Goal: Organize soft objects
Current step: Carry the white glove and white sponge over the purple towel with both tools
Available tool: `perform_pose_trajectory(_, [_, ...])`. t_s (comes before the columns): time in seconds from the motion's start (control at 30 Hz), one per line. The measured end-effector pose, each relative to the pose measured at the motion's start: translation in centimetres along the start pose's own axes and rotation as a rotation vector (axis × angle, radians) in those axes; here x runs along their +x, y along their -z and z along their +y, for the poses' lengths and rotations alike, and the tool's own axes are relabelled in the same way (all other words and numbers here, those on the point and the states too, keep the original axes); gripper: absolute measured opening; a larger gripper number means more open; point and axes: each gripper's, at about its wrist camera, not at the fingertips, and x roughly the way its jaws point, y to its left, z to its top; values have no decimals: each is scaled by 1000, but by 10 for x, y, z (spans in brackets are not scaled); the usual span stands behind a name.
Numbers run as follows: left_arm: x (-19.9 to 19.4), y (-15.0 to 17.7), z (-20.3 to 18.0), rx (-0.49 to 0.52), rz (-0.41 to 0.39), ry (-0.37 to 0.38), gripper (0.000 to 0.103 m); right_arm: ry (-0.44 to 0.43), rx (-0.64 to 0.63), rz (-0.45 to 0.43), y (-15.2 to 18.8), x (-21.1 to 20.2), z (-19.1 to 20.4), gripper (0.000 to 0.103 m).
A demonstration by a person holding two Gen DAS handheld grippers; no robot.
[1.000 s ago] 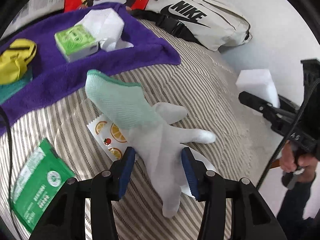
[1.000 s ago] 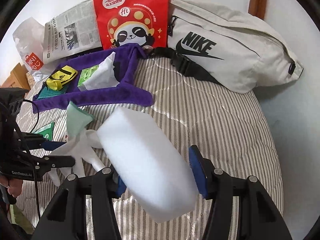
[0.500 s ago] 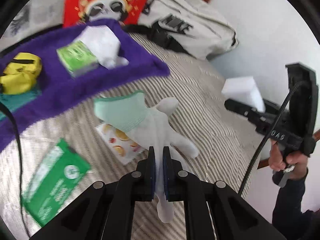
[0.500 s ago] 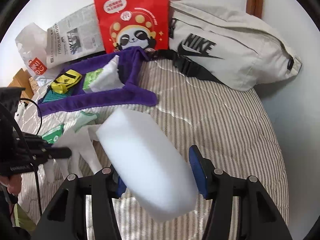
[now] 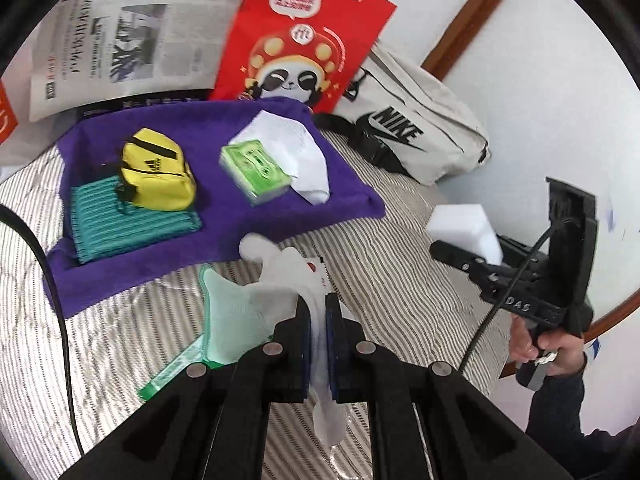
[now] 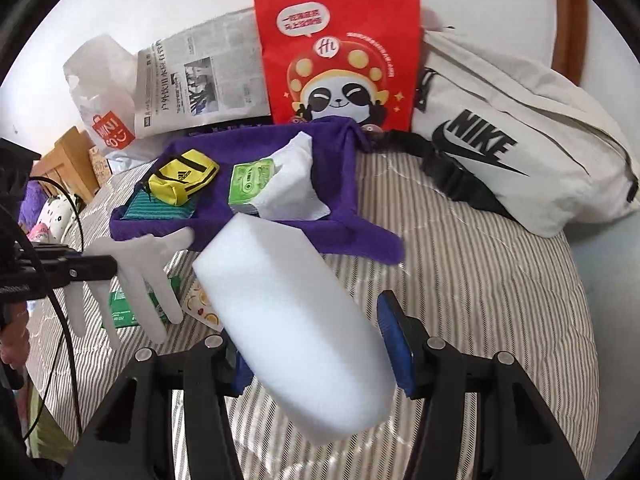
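My left gripper (image 5: pixel 317 320) is shut on a white glove (image 5: pixel 256 304) with a mint-green cuff. The glove is lifted off the striped bed and dangles, fingers down, in the right wrist view (image 6: pixel 140 276). My right gripper (image 6: pixel 316 344) is shut on a white foam block (image 6: pixel 292 328), held above the bed; the block (image 5: pixel 464 228) also shows at the right of the left wrist view. Just beyond both lies a purple towel (image 5: pixel 248 220) with a yellow pouch (image 5: pixel 156 172), a teal cloth (image 5: pixel 132 224), a green tissue pack (image 5: pixel 256 172) and a white tissue (image 5: pixel 296 152) on it.
A red panda bag (image 6: pixel 340 52), a newspaper (image 6: pixel 200 84) and a white Nike bag (image 6: pixel 520 152) stand along the wall behind the towel. A green packet (image 6: pixel 120 308) and a fruit-print sachet (image 6: pixel 202 304) lie on the bed under the glove. A hand (image 5: pixel 552 348) holds the right gripper.
My left gripper has shut on the glove and lifted it off the bed toward the purple towel. The right gripper, still on the foam block, has drifted closer to the towel.
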Motion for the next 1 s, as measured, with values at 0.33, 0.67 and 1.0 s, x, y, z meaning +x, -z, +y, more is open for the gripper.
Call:
perform_pose_trajectory(0.33, [-31, -15, 19, -23, -56, -17, 7, -49, -19, -11, -20, 8, 20, 53])
perform_pose_trajectory(0.67, [-53, -32, 40, -48, -101, -65, 7, -75, -10, -29, -52, 19, 30, 53])
perform_pose_trajectory(1.0, [-51, -65, 51, -47, -112, -74, 7, -63, 13, -36, -88, 42, 29, 53])
